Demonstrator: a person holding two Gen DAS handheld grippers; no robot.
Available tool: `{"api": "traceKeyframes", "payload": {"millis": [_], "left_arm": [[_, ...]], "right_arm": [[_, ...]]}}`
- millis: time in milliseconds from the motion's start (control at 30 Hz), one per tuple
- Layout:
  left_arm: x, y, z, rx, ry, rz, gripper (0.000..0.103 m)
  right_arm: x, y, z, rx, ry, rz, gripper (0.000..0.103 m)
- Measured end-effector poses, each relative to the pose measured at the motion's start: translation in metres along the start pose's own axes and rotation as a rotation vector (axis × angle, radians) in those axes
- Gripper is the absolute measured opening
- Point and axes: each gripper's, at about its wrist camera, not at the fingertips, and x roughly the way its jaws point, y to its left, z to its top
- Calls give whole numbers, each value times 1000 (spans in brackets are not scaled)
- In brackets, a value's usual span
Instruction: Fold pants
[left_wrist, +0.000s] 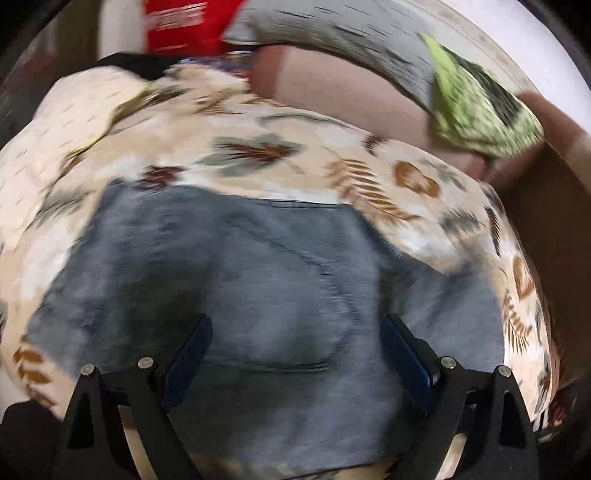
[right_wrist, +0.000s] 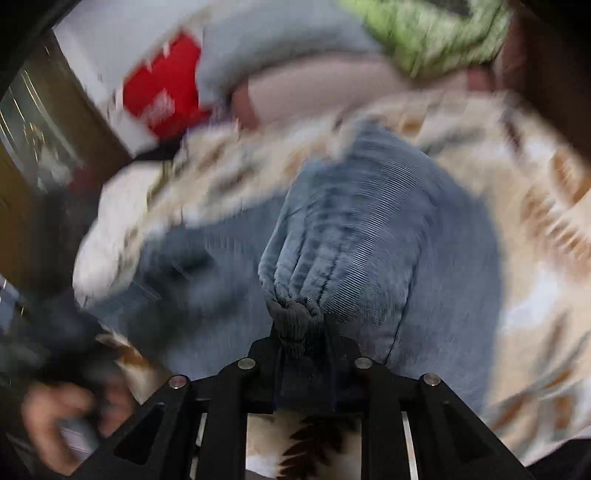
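The blue-grey pants lie on a leaf-print bedcover, and the fold looks to be mid-way: one side is being carried over while the other waits. The left gripper hovers over the flat part of the garment with its jaws spread wide and nothing between them; its blue pads stand apart above the cloth, and I cannot tell whether they touch it. Seen from the right wrist, the person's left hand grips that tool's handle low at the left edge. The right gripper is clenched on a bunched edge of the pants, the cloth gathered into ridges at the jaws and trailing away ahead of them. Both views are smeared, so motion seems likely. Next, by my reckoning, the right side needs to lay its held edge squarely onto the flat layer, then release; the left should be ready to pin or smooth the crease
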Motion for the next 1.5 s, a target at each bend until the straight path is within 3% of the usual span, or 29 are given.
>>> {"api": "traceKeyframes", "payload": {"millis": [33,67,100,133,167,200,300,400,533,733,833,933,1000,1067,1133,1167,1267,1367,1467,1500], "left_arm": [[-3,7,0,-15,3,4,93],[-4,10,-1,-17,5,4,93],[-4,9,0,-12,7,2,93],[-5,6,0,-3,6,-2,93],[-5,2,1,5,4,-8,93],[-7,-5,1,14,3,-20,93],[-11,-32,0,61,-5,-67,93],[-12,-64,-3,136,-2,-102,93],[6,-107,-15,258,44,-91,93],[55,-121,-63,364,199,-35,93],[58,-121,-75,403,168,-21,93],[58,-119,-77,410,164,-27,93],[58,-118,-76,411,158,-32,93],[56,-119,-80,424,143,-29,93],[55,-117,-81,426,133,-35,93],[53,-118,-81,427,132,-39,93],[53,-117,-80,434,123,-51,93],[54,-118,-81,434,108,-50,94],[54,-119,-80,435,111,-42,94],[53,-119,-79,431,119,-45,94]], "right_arm": [[16,-4,-7,7,49,9,26],[22,-6,-13,1,41,22,27],[13,-5,-17,-19,-29,32,36],[9,-8,-16,-14,-15,67,46],[4,-11,-15,3,-2,110,67],[-3,-17,-14,29,2,143,81],[-34,-44,-19,121,-29,207,82],[-60,-77,-20,225,-93,210,82],[-85,-142,-25,435,-152,215,82],[-103,-181,-3,473,-171,207,82],[-89,-192,24,472,-138,247,82],[-57,-202,56,499,-90,252,78],[-30,-203,73,508,-18,276,67],[0,-200,88,500,54,268,64],[24,-198,97,492,120,253,48],[32,-198,99,495,144,250,33],[32,-184,106,413,131,211,15],[8,-150,112,224,26,127,14],[40,-148,110,143,102,-14,15],[50,-159,106,186,126,4,18]]}}
